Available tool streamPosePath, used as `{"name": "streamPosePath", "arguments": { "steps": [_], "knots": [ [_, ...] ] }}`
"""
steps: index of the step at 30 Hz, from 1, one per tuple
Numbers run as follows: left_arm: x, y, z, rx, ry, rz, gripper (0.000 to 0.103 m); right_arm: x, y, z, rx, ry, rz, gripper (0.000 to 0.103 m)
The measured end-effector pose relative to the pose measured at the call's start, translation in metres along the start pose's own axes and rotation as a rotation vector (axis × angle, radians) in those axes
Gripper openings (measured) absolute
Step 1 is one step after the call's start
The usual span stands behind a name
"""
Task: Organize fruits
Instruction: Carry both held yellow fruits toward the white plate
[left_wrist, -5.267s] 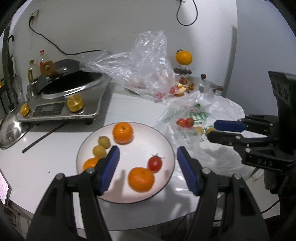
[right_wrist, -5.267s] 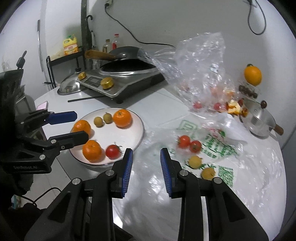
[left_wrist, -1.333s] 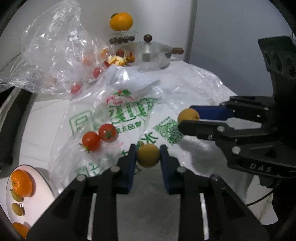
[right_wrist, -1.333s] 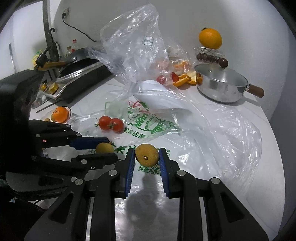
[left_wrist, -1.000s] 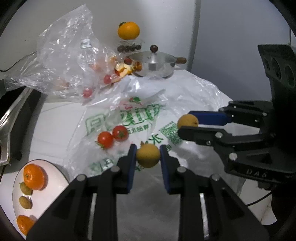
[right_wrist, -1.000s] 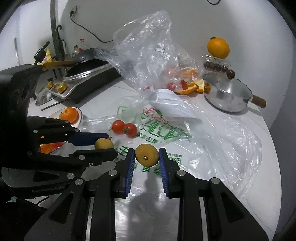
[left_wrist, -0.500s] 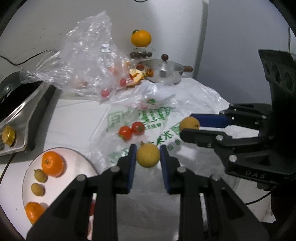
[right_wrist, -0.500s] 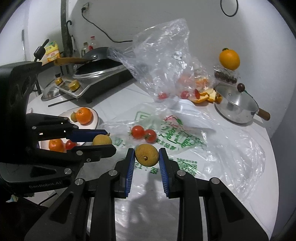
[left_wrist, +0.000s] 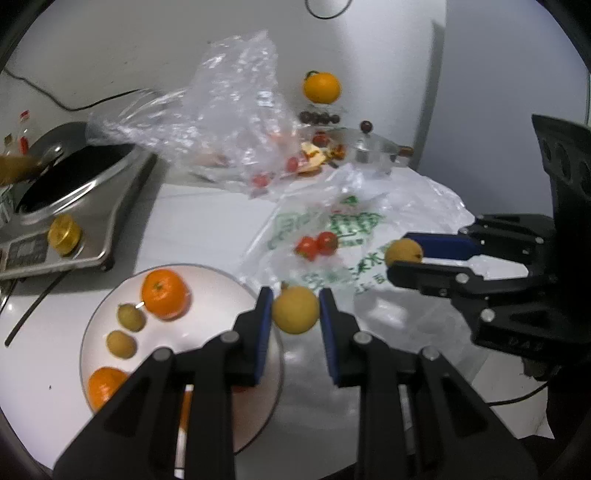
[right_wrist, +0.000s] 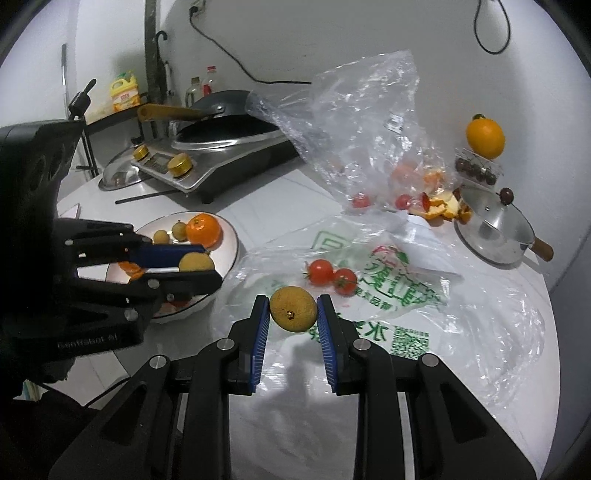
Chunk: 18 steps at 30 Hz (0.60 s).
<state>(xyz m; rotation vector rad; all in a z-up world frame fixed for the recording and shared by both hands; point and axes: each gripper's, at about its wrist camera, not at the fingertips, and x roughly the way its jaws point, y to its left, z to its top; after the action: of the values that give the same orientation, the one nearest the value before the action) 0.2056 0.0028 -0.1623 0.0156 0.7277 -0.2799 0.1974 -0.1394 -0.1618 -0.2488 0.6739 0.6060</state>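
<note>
- While both grippers hang above the white counter, each one is clamped on a small yellow fruit of its own.
- The left gripper presses its blue pads against a round yellow fruit, held in the air just past the right rim of the white plate.
- Seen from the right wrist camera, that left gripper hangs over the plate with the same fruit between its fingers.
- The right gripper is closed on a second yellow fruit, which hovers above the printed plastic bag spread over the counter's near right part.
- From the left wrist camera, the right gripper shows its fruit at the fingertips.
- On the plate lie a mandarin, two small yellow-green fruits beside it, and a second mandarin at the near rim; anything under the left gripper's fingers is hidden.
- Two cherry tomatoes rest touching on the printed bag, between the plate and the bag's green lettering.
- A crumpled clear bag with red and orange fruit pieces stands toward the far edge.
- An induction cooker carrying a wok sits at the far left corner.
- A lidded steel pan sits at the far right edge.
</note>
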Motion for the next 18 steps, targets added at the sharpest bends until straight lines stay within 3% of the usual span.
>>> {"name": "streamPosePath", "arguments": {
  "steps": [18],
  "knots": [
    [-0.013,0.062,-0.030,-0.061,-0.002,0.135,0.026,0.020,0.053,0.020,-0.087,0.030,0.032,0.028]
  ]
}}
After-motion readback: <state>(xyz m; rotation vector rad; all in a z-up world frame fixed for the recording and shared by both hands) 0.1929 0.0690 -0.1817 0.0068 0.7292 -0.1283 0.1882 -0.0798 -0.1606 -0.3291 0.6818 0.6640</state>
